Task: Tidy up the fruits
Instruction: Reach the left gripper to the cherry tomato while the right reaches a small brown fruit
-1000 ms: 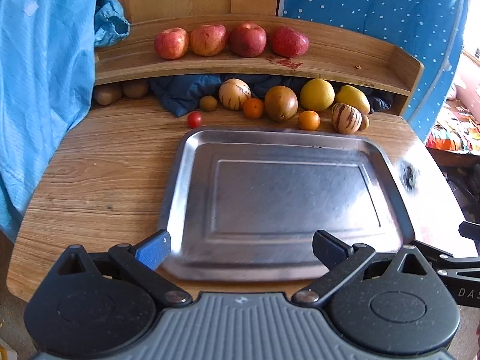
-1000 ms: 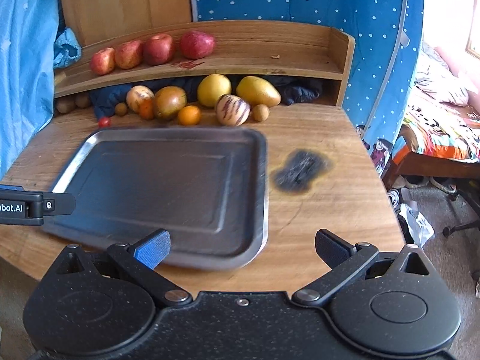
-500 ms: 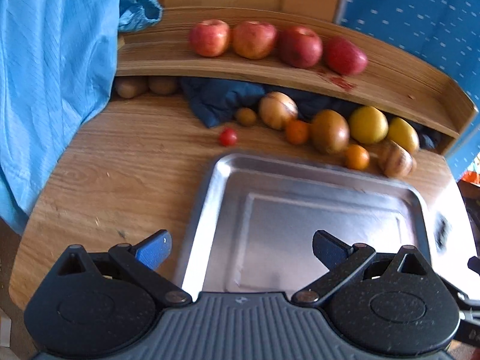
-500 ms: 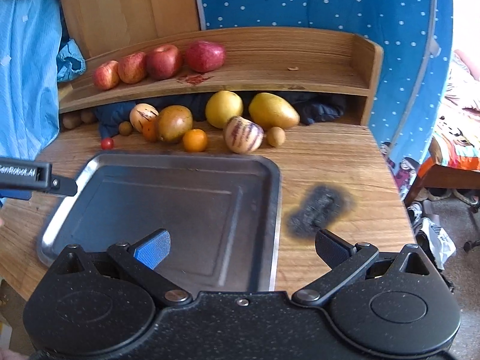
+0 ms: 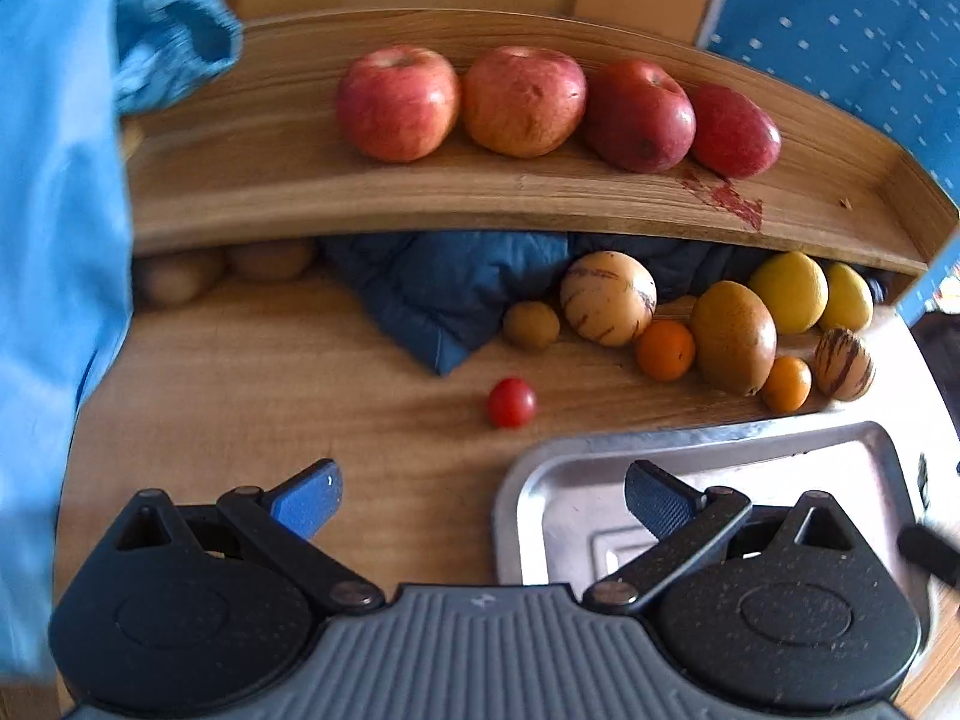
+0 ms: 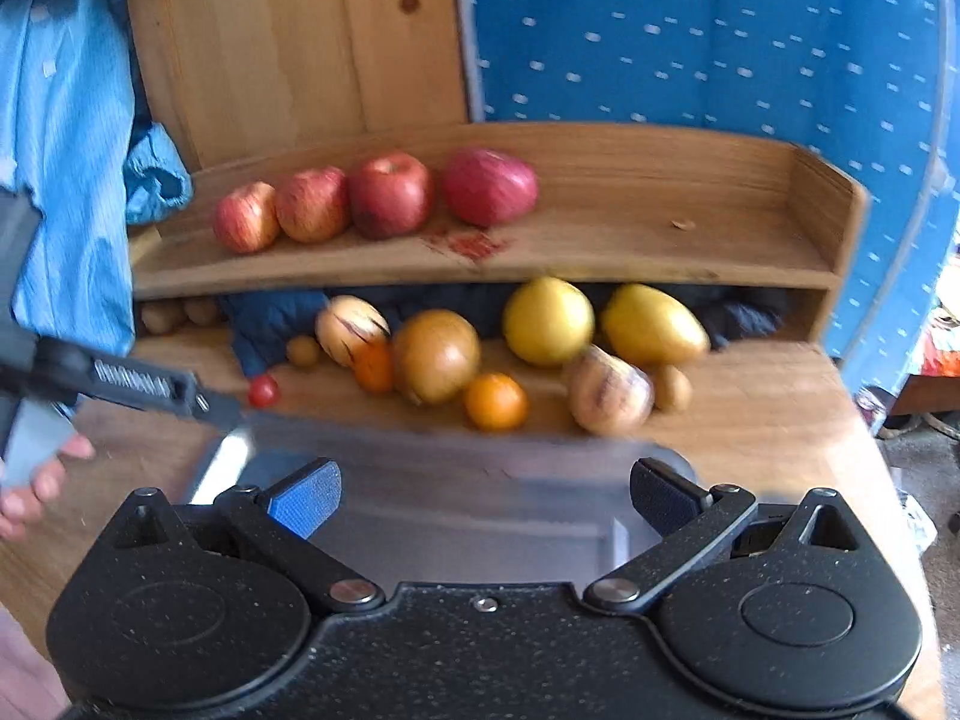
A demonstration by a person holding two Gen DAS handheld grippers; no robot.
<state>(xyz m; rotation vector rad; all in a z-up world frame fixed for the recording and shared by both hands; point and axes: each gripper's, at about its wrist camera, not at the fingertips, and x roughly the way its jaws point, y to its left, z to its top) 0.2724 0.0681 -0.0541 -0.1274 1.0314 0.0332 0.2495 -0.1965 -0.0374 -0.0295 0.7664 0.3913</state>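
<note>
Listing what lies on the table (image 5: 288, 372), item by item:

- Left gripper (image 5: 483, 495): jaws spread wide, nothing between them; it hovers over the near-left corner of the tray (image 5: 540, 480), pointing at the cherry tomato (image 5: 510, 401).
- Right gripper (image 6: 485, 495): jaws likewise spread and empty, above the tray's near part; this view is blurred.
- Tray: bare metal, no fruit in it yet, so by my reckoning the sorting has hardly begun.
- Apples (image 5: 521, 101): four in a row, touching, on the shelf (image 5: 420, 204). Firm, smooth, fairly heavy; best taken across the widest part.
- Cherry tomato: alone on the table, between the tray rim and the blue cloth (image 5: 438, 294). Light, soft-skinned and round, likely to roll or burst; it wants a gentle, centred pinch.
- Oranges (image 5: 665, 350): two small ones among the bigger fruit; firm, with a rind that should give good purchase.
- Striped melons (image 5: 607, 299): one near the cloth, one at the right end; smooth, probably slippery.
- Brown-green fruit (image 5: 732, 337): touching both oranges; large and likely heavy, near the limit of the jaws' spread.
- Yellow fruits (image 5: 787, 291): two under the shelf edge, awkward to reach from above.
- Small brown fruits (image 5: 531, 325): several, some half hidden under the shelf at left.
</note>
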